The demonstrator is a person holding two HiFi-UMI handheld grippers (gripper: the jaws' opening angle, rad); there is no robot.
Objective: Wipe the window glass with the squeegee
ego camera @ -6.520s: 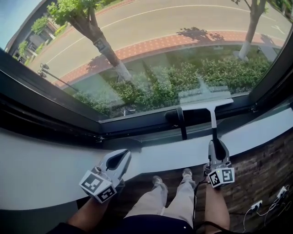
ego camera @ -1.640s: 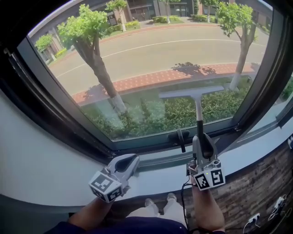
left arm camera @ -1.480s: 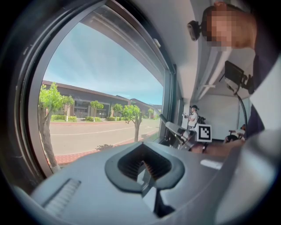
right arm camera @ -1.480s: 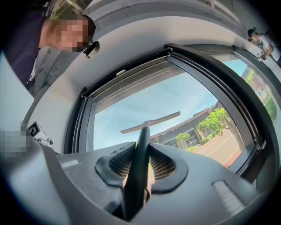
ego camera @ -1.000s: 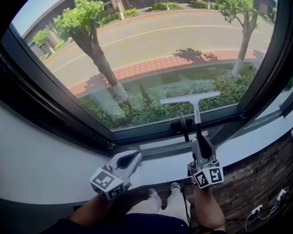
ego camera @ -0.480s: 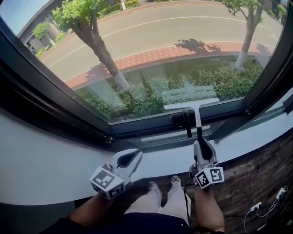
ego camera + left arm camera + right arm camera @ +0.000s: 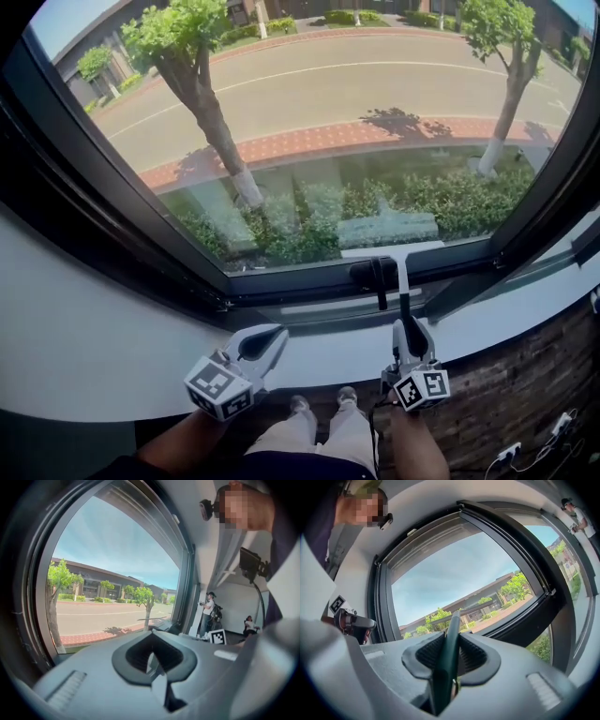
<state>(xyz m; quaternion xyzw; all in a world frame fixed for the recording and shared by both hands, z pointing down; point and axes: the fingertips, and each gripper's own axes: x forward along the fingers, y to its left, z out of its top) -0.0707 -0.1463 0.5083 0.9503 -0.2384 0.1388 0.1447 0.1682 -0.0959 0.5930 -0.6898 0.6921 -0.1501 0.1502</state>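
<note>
From my remote seat, the window glass (image 7: 319, 112) fills most of the head view, with a street, trees and a hedge outside. Its dark frame (image 7: 112, 234) runs round it, and the white sill (image 7: 103, 356) curves below the frame's bottom edge. Under the sill's right end I see a brick wall (image 7: 530, 394).

The squeegee (image 7: 402, 281) stands upright, right of the glass's middle. Its white blade lies across the glass just above the bottom edge of the frame, and its shaft runs down over the frame toward the sill. My right gripper (image 7: 410, 330) hangs over the sill's front edge; in the right gripper view its jaws are clamped on the squeegee's dark green handle, which rises straight between them. My left gripper (image 7: 270, 337) hovers over the sill to the left, well apart from the squeegee; in the left gripper view its jaws are pressed together with nothing between them. The dark window handle (image 7: 367, 273) sits on the bottom frame, just left of the squeegee's shaft.
</note>
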